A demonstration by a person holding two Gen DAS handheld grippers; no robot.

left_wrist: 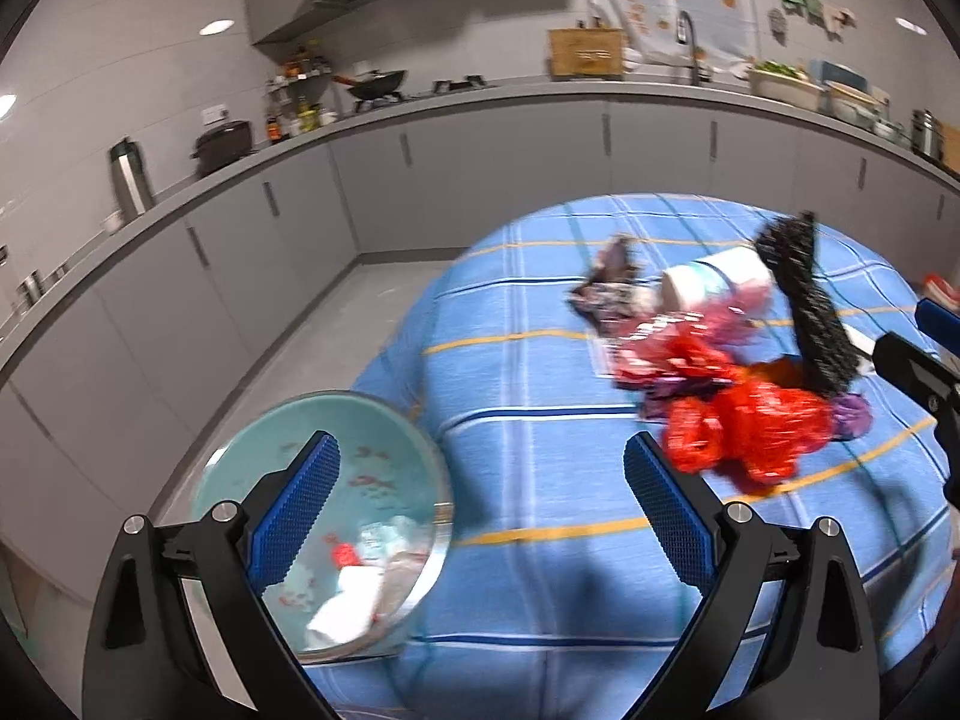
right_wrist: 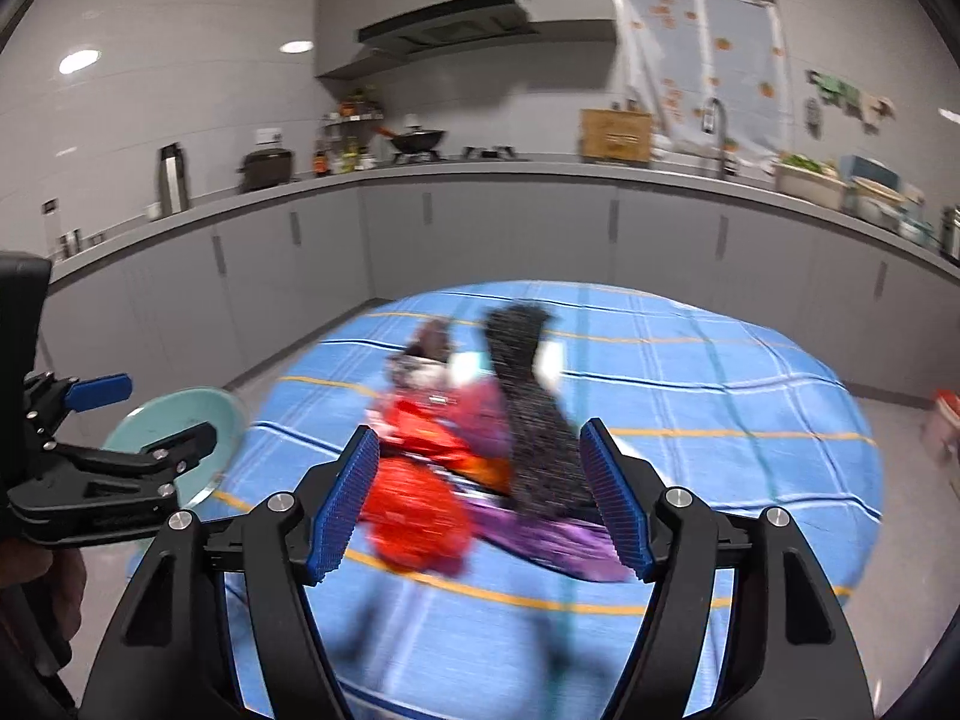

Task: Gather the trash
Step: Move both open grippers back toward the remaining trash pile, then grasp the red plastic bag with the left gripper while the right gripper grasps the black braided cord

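A: What is seen from the left wrist?

B: The left claw [left_wrist: 480, 516] is held spread wide, with nothing gripped. A teal bowl [left_wrist: 384, 450] with scraps inside is seen behind its left finger, at the edge of the table [left_wrist: 540, 372] covered in blue plaid cloth. The trash pile [left_wrist: 720, 384] of red, pink and purple wrappers lies ahead to the right, with a white cup [left_wrist: 714, 282] and a black mesh piece [left_wrist: 804, 312] on it.

A: And from the right wrist?

B: The right claw [right_wrist: 480, 498] is shown released, its 2 pads apart. The blurred trash pile [right_wrist: 456, 450] is framed between them; contact cannot be told. The left claw [right_wrist: 144, 414] is seen beside the bowl [right_wrist: 174, 414].
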